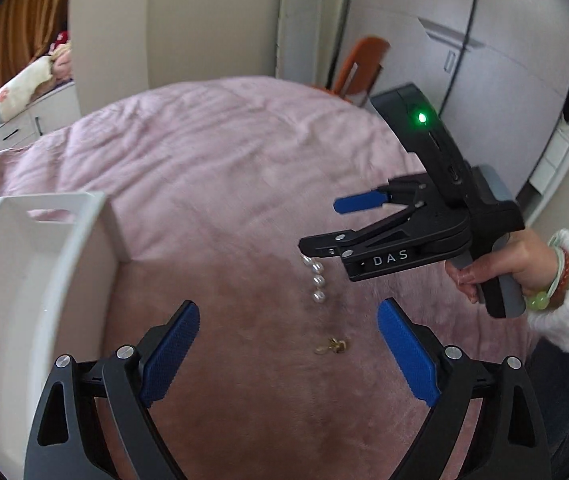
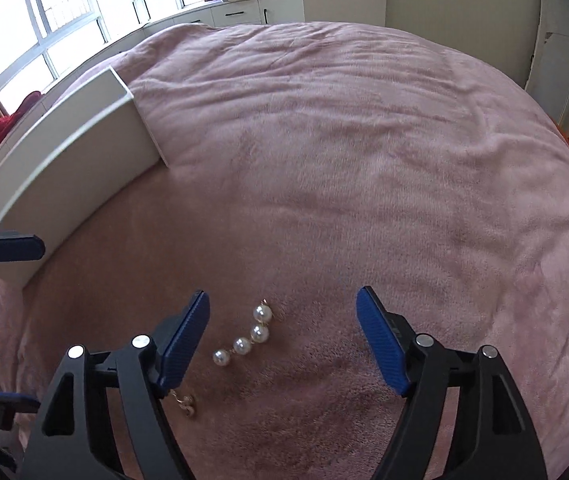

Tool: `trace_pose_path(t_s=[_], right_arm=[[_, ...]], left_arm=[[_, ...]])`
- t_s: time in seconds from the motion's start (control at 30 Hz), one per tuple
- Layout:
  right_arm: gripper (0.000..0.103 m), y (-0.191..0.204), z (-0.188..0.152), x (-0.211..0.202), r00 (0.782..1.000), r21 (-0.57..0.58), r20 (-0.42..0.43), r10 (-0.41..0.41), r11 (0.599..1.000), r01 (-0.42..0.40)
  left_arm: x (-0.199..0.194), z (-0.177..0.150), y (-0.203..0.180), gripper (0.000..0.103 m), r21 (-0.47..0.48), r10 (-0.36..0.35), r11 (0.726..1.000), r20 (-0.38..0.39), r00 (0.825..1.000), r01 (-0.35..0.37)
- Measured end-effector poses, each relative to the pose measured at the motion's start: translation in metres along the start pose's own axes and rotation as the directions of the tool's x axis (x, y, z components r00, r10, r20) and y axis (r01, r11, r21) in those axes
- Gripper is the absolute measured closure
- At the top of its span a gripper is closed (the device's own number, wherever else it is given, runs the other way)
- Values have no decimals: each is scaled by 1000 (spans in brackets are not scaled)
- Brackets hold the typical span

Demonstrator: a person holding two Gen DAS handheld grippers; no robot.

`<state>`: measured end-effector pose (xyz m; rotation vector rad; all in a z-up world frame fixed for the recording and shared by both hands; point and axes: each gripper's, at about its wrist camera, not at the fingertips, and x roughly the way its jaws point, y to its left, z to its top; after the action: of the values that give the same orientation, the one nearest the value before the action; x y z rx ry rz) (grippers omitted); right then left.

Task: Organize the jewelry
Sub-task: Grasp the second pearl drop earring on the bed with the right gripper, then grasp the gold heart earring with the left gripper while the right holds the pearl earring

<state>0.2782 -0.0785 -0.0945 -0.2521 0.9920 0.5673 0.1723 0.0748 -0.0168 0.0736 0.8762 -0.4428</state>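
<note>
A short pearl strand (image 1: 318, 281) lies on the pink blanket (image 1: 224, 168); in the right wrist view the pearl strand (image 2: 249, 340) lies between my open right fingers. A small gold piece (image 1: 332, 346) lies nearer my left gripper and shows again in the right wrist view (image 2: 186, 405), partly behind my left finger there. My right gripper (image 1: 320, 224) is open, hovering just over the pearls; in its own view it (image 2: 282, 340) holds nothing. My left gripper (image 1: 288, 352) is open and empty, above the gold piece.
A white open box (image 1: 40, 264) with a handle slot stands on the blanket at the left, also seen in the right wrist view (image 2: 72, 160). An orange chair (image 1: 360, 64) and wardrobe doors stand beyond the bed. Windows and low cabinets lie past the box.
</note>
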Motion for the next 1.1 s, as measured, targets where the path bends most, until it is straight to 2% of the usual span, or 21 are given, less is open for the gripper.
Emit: trace_pose_path(t_s=[0.27,0.43,0.63,0.77,0.87,0.93,0.97,1.03,1.1], right_arm=[[27,7,-23,21,999,-115,-14,-35,993,33],[25,5,-26,27,1000,-100,1,-17,995,17],[24,2,-27,32,1000,-89,17,2,996,0],[27,3,-29,34,999,-94,36,4,996,0],[40,3,-31,34,999,-102,45,7,995,-3],[59,3,-31,33,999,-102,45,31,994,-27],[63,3,-31,33,998,-101,43,41,994,-37],[82,2,-31,32,997,-88,34,73,994,-69],[84,3,-32,32,996,-85,29,82,993,-79]], left_arm=[[72,-24,-33,11,129,10,992,-128,992,6],[101,-29,-36,11,125,-3,992,-168,986,24],[115,-38,-36,11,111,3,994,-147,989,14],[114,-48,-39,11,151,17,989,-115,993,1],[114,-52,-39,13,160,28,987,-95,995,-12],[112,-54,-39,21,159,34,987,-78,996,-21],[111,-56,-38,25,160,34,987,-64,997,-23],[108,-58,-37,43,165,31,986,-48,998,-23],[104,-62,-37,53,172,12,985,-49,999,-4]])
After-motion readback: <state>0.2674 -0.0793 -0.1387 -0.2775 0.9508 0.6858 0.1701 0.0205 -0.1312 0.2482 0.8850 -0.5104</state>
